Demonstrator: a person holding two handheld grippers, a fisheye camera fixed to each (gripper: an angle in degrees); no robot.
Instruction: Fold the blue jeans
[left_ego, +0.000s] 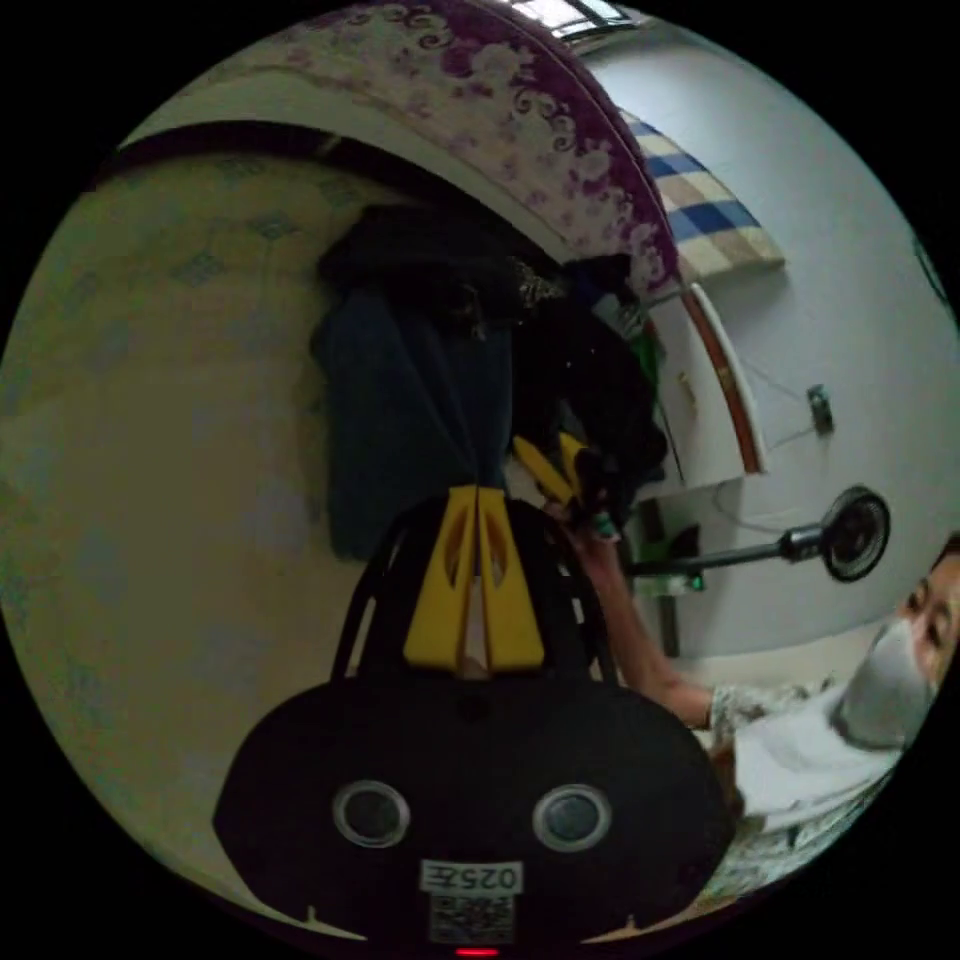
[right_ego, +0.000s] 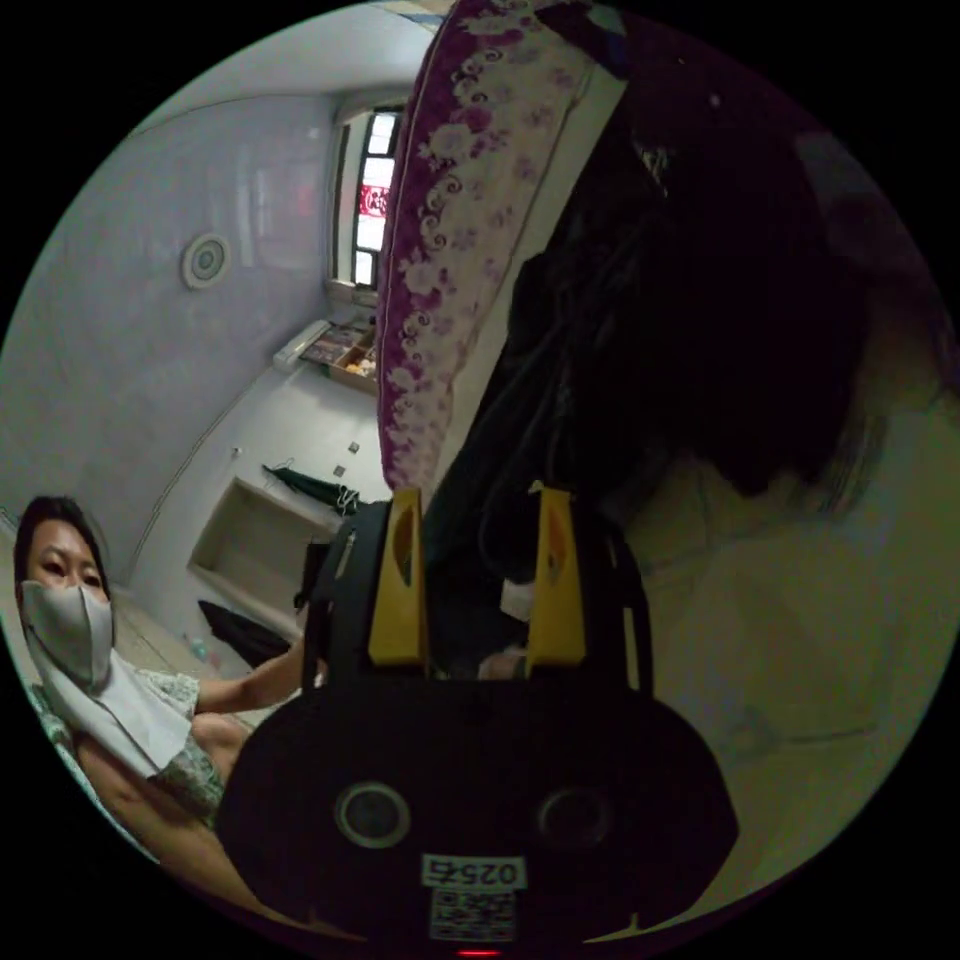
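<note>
We hold the blue jeans (left_ego: 410, 420) flat on the pale patterned bed sheet (left_ego: 150, 420), folded into a dark slab. Our left gripper (left_ego: 476, 492) has its yellow jaws pressed together at the tips on the near edge of the denim, so it seems pinched there. Our right gripper (right_ego: 478, 500) has its jaws wide apart, with dark cloth between them but not clamped.

The risk we judge: the heap of dark clothes (right_ego: 700, 300) lies right against the jeans, so the open right jaws could close on the wrong garment and drag it into the fold.

The left gripper view gives the jeans' outline, the right gripper (left_ego: 556, 468) reaching in beside them, and a standing fan (left_ego: 850, 535). The right gripper view brings the dark heap close and adds the purple floral cushion (right_ego: 450, 230) and window (right_ego: 372, 195).
</note>
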